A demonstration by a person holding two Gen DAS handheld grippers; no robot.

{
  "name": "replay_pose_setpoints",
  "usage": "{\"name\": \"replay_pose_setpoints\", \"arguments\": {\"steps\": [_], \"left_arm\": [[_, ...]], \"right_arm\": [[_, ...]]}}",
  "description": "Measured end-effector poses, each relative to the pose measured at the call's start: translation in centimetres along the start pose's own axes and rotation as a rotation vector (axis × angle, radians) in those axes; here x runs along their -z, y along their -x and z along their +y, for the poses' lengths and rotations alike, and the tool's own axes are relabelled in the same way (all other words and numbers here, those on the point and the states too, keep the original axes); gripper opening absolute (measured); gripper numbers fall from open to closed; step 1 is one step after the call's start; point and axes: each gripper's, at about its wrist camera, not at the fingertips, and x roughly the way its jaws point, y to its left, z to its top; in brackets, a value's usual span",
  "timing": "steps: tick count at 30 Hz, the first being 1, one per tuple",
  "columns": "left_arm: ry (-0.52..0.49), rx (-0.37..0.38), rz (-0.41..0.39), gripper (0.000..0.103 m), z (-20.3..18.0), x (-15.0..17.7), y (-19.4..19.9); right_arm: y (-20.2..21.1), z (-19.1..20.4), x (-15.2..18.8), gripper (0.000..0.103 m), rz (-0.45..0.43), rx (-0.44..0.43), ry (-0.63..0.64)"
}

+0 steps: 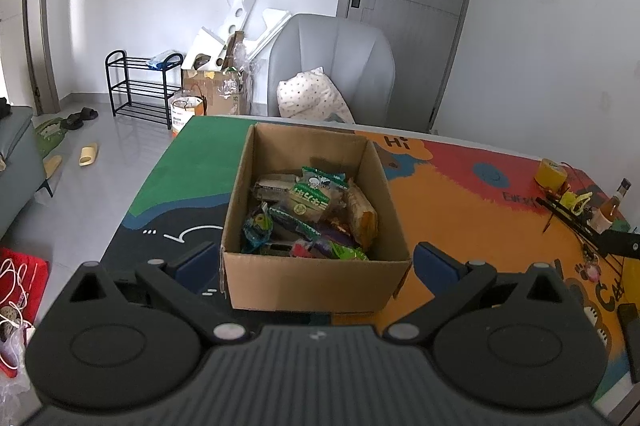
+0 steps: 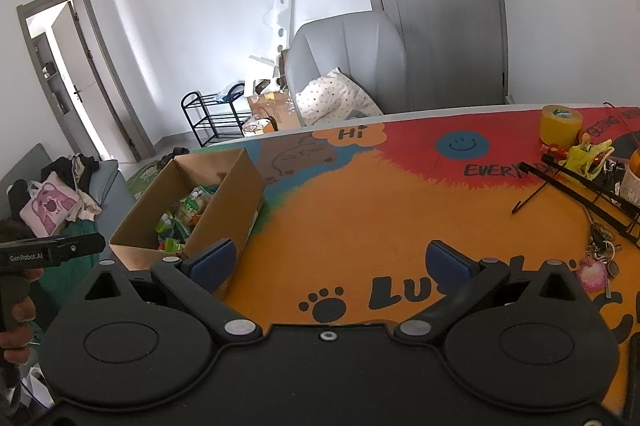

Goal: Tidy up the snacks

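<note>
An open cardboard box point(image 1: 312, 278) stands on the colourful table mat point(image 1: 460, 209). It holds several snack packets point(image 1: 310, 201), green, brown and orange. My left gripper point(image 1: 316, 262) is open and empty, its blue pads on either side of the box's near wall. In the right wrist view the box point(image 2: 224, 193) is at the left with snacks point(image 2: 188, 209) inside. My right gripper point(image 2: 328, 262) is open and empty over the orange part of the mat point(image 2: 360, 218), to the right of the box.
A yellow tape roll point(image 2: 560, 123), a black wire rack point(image 2: 576, 185), keys point(image 2: 600, 250) and a bottle point(image 1: 614, 203) sit at the table's right. A grey chair point(image 1: 332, 65) with a pillow stands behind the table. A shoe rack point(image 1: 140, 85) and boxes stand by the wall.
</note>
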Motion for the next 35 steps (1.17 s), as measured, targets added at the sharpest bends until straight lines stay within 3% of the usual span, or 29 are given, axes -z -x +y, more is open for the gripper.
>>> {"name": "replay_pose_setpoints", "arguments": {"steps": [35], "left_arm": [[-0.042,0.042,0.000,0.103,-1.6,1.4,0.5]], "right_arm": [[-0.2,1.9,1.5,0.103,0.035,-0.042,0.040]]}}
